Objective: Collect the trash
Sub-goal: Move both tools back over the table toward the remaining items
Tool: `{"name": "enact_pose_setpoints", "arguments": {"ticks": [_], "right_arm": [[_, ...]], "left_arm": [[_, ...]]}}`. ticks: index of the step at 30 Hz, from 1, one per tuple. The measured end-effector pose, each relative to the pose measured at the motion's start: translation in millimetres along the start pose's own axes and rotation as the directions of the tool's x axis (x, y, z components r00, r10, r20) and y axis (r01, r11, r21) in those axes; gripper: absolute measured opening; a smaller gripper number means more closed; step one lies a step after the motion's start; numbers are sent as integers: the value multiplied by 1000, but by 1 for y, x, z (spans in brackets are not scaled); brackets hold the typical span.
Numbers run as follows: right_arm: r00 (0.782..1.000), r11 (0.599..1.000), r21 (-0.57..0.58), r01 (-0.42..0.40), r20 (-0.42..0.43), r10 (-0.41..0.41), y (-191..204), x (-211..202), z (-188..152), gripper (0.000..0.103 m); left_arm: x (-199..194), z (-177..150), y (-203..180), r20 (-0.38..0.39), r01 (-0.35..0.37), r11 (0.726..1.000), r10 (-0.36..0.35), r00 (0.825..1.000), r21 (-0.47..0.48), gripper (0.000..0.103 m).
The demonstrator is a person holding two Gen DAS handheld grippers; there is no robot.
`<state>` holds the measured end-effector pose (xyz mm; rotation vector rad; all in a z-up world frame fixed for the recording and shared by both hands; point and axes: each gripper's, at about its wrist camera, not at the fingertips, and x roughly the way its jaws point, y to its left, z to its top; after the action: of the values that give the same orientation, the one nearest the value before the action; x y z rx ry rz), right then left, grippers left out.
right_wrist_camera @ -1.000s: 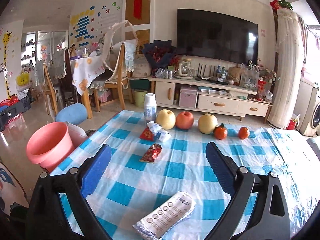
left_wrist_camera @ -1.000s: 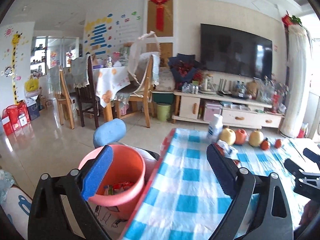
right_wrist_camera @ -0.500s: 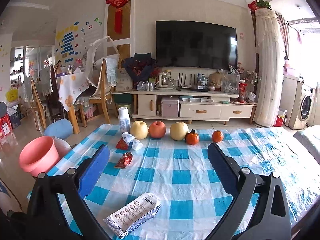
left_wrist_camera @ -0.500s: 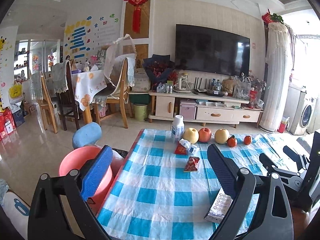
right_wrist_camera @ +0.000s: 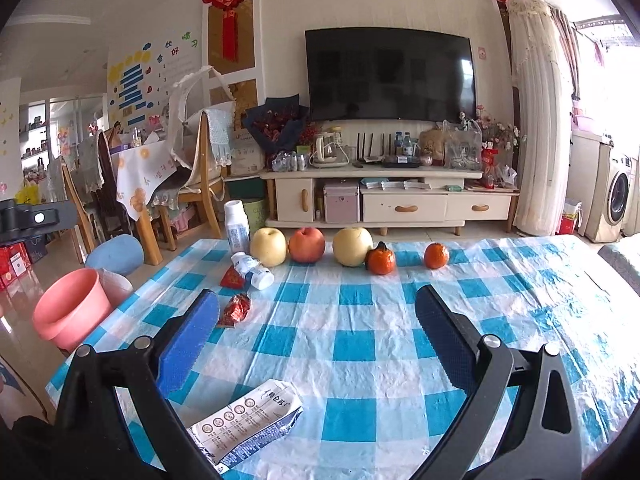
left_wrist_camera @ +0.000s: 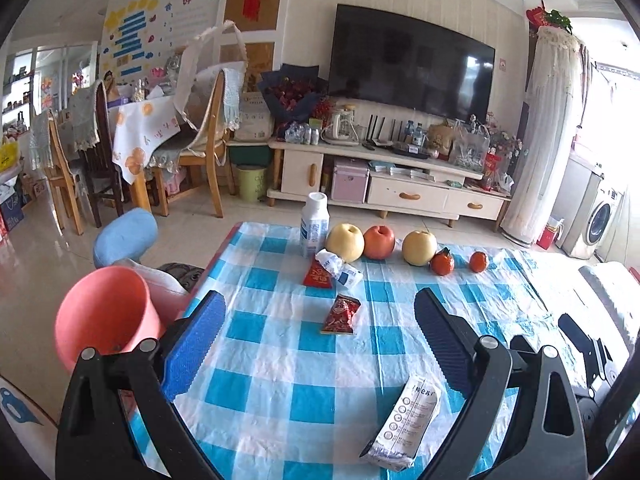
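Both grippers hover over the checked bench with jaws spread wide and nothing between them; the left gripper (left_wrist_camera: 318, 344) points toward the red snack wrapper (left_wrist_camera: 341, 314), the right gripper (right_wrist_camera: 318, 342) toward bare cloth; a flattened white pouch (right_wrist_camera: 250, 420) lies nearest, a red triangular packet (left_wrist_camera: 318, 276) and a crumpled white bottle (left_wrist_camera: 338, 267) farther back beside an upright white bottle (left_wrist_camera: 314, 225); the pink bin (left_wrist_camera: 102, 314) stands on the floor just off the bench's left edge, its contents hidden; fruit (right_wrist_camera: 307, 244) lines the far edge.
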<state>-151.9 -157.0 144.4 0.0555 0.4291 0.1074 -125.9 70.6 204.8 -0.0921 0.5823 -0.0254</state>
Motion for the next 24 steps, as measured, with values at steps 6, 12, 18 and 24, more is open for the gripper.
{"name": "enact_pose_setpoints", "arguments": {"ticks": [6,12,18,24], "right_arm": [[994,999,31,-20,-107,23,-17,37,-12,99],[979,996,86,-21,-199,38,-35,64,-21,99],[970,995,88,-46,-235,65,-39,73,-23,99],[965,994,87,-65,-250,85,-42,75,-25,99]], "left_arm": [[120,10,-3,-142,-13,999,5,990,-52,94],[226,13,-4,-247,-14,991,-19,969,-132,94],[313,15,-8,-309,-55,998,43,950,-31,95],[357,23,-4,-338,-44,999,37,940,-12,94]]}}
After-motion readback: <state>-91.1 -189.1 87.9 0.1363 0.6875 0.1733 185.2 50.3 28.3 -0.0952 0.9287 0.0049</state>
